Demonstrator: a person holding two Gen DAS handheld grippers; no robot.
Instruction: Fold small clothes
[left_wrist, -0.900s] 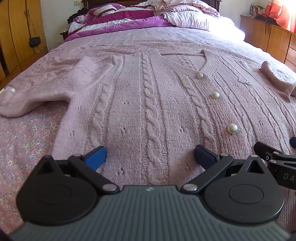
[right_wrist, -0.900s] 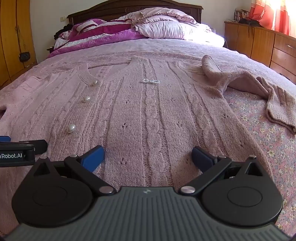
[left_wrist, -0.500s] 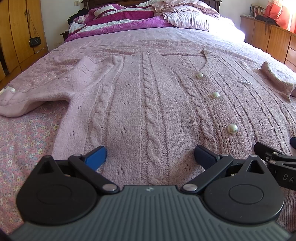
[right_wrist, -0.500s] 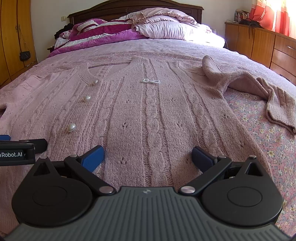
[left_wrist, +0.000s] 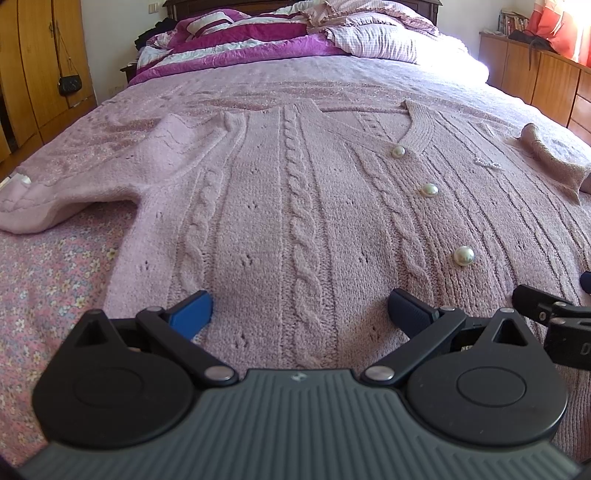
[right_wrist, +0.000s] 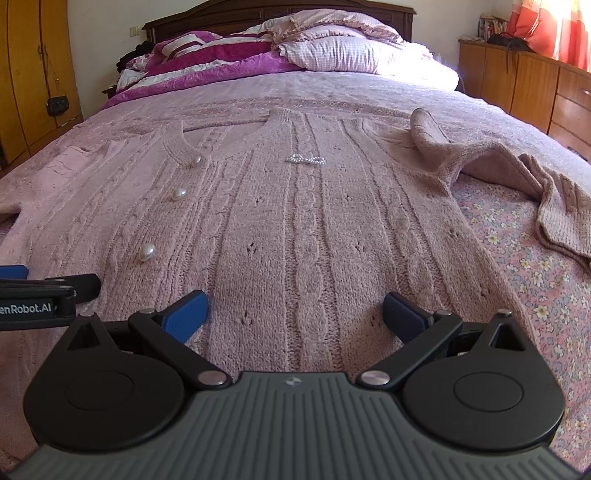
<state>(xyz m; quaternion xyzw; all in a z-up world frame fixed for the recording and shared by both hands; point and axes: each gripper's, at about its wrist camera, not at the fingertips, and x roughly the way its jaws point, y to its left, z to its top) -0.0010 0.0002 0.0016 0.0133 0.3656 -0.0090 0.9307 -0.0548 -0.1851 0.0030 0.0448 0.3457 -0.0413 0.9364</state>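
Note:
A pink cable-knit cardigan (left_wrist: 295, 206) with pearl buttons (left_wrist: 463, 255) lies spread flat, front up, on the bed; it also shows in the right wrist view (right_wrist: 306, 229). Its left sleeve (left_wrist: 44, 199) lies out to the left, and its right sleeve (right_wrist: 546, 199) is bunched at the right. My left gripper (left_wrist: 299, 310) is open over the hem's left half. My right gripper (right_wrist: 295, 314) is open over the hem's right half. Both are empty. A small pearl bow (right_wrist: 306, 159) sits on the chest.
The bed has a pink floral sheet (right_wrist: 535, 280) and a pink bedspread (left_wrist: 332, 77). Pillows and a magenta duvet (right_wrist: 229, 62) are piled at the headboard. Wooden wardrobes (left_wrist: 40, 62) stand at the left and a wooden dresser (right_wrist: 535, 88) at the right.

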